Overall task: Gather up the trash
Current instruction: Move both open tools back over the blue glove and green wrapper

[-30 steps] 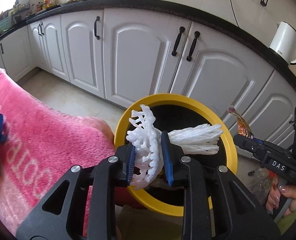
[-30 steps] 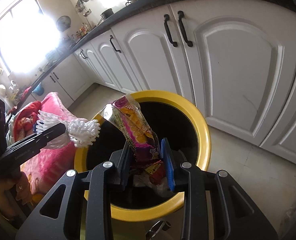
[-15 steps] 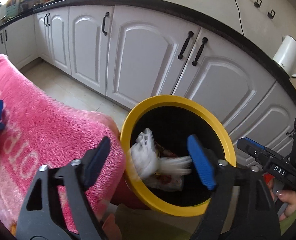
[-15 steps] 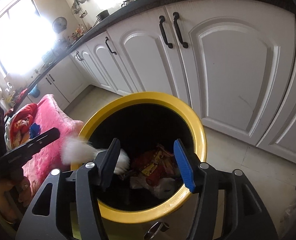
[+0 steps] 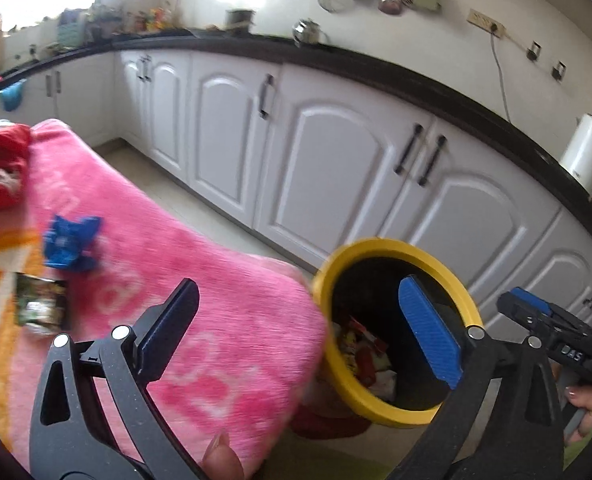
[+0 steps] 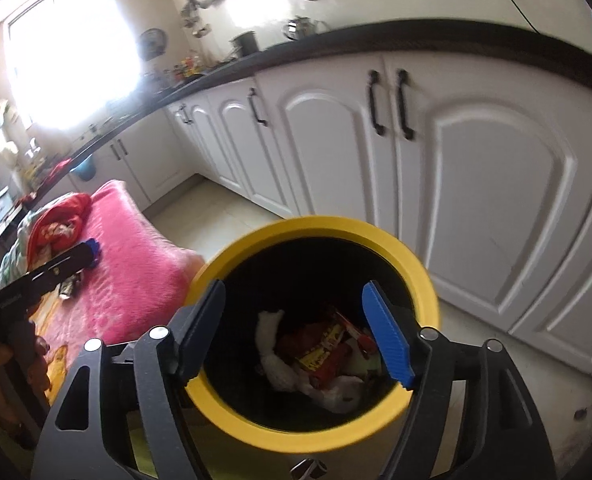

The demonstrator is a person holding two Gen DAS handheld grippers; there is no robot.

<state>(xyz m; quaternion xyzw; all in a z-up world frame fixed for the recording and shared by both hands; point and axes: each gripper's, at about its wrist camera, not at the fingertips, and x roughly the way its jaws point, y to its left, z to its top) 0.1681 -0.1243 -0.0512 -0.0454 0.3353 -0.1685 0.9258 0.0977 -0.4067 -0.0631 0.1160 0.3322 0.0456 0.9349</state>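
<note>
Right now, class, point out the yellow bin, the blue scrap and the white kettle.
yellow bin [image 6: 316, 432]: right wrist view, near rim.
blue scrap [image 5: 72, 242]: left wrist view, its middle, on the pink blanket.
white kettle [image 5: 586, 152]: left wrist view, body.

A yellow rim [image 6: 392, 240] is seen on the black-lined bin. Red-and-yellow wrappers [image 6: 322, 354] and white foam netting [image 6: 270, 338] are seen inside. A pink blanket [image 5: 200, 280] is marked by pale lettering; a blue scrap [image 5: 70, 240] is shown on it.
</note>
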